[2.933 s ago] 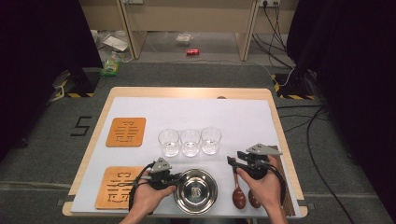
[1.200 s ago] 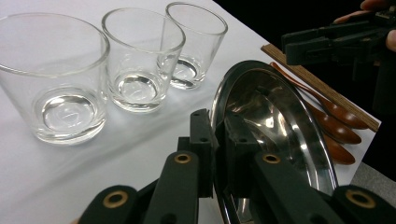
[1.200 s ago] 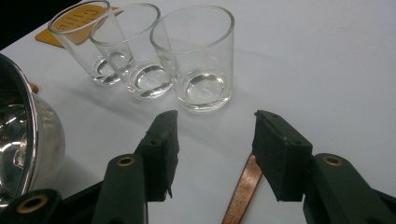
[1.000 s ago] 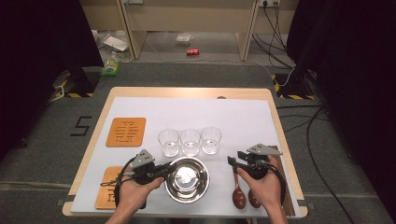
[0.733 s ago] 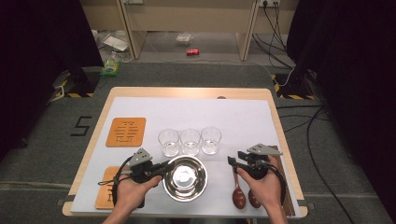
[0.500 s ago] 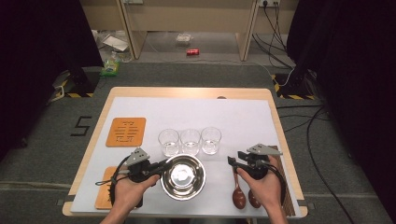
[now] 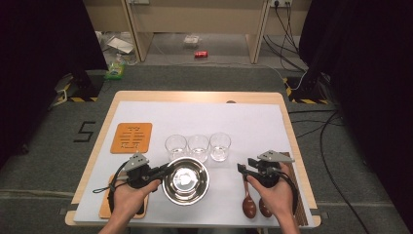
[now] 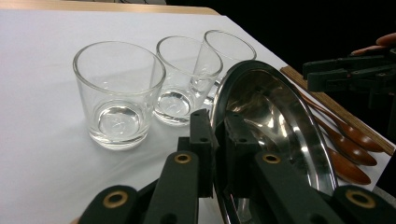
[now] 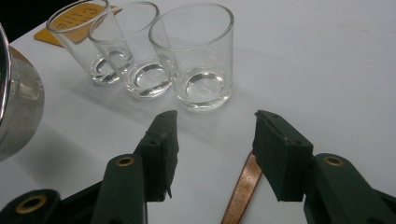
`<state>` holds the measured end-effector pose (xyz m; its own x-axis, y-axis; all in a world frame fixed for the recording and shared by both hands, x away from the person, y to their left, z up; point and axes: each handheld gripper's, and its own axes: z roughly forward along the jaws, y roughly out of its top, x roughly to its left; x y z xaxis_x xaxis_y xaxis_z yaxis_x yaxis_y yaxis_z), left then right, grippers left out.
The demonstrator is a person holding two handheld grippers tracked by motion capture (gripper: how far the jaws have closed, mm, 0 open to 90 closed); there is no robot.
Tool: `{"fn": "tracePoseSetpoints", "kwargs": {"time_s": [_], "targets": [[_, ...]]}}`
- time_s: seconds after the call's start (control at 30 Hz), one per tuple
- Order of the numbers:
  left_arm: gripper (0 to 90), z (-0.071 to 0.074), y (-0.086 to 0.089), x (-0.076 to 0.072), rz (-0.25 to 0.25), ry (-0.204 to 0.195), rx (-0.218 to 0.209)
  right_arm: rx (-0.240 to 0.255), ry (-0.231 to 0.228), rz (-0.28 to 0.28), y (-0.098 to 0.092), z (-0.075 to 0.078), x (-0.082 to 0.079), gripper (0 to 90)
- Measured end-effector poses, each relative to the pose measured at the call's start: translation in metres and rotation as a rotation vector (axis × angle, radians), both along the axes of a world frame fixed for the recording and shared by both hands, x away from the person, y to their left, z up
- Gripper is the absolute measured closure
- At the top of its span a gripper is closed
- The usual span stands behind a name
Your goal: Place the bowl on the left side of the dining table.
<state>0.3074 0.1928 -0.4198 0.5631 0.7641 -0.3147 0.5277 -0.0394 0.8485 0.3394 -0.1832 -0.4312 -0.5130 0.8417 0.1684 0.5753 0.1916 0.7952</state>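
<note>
Left tongs (image 8: pixel 219 140): clamped on the rim of the round shiny steel bowl (image 7: pixel 186 180).
Right tongs (image 9: pixel 212 140): apart, holding nothing, right of the bowl.

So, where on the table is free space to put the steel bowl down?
The widest bare patch is the white sheet beyond the three glasses, up to the far edge. Right of the glasses is bare too. The near side is crowded: the steel bowl, the wooden spoons, both orange mats.
</note>
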Motion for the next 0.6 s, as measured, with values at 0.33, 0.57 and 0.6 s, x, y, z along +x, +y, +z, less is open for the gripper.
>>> {"fn": "tracePoseSetpoints", "kwargs": {"time_s": [0.33,0.57,0.6], "targets": [[83.3,0.002,0.007,0.001,0.018,-0.005,-0.004,-0.001,0.000,0.000,0.000,0.000,0.000,50.1],[83.3,0.004,0.015,0.002,0.040,-0.008,-0.009,-0.004,-0.001,0.003,0.000,-0.001,0.000,50.0],[83.3,0.004,0.015,0.002,0.041,-0.007,-0.010,-0.003,0.000,0.002,0.000,-0.001,0.000,50.0]]}}
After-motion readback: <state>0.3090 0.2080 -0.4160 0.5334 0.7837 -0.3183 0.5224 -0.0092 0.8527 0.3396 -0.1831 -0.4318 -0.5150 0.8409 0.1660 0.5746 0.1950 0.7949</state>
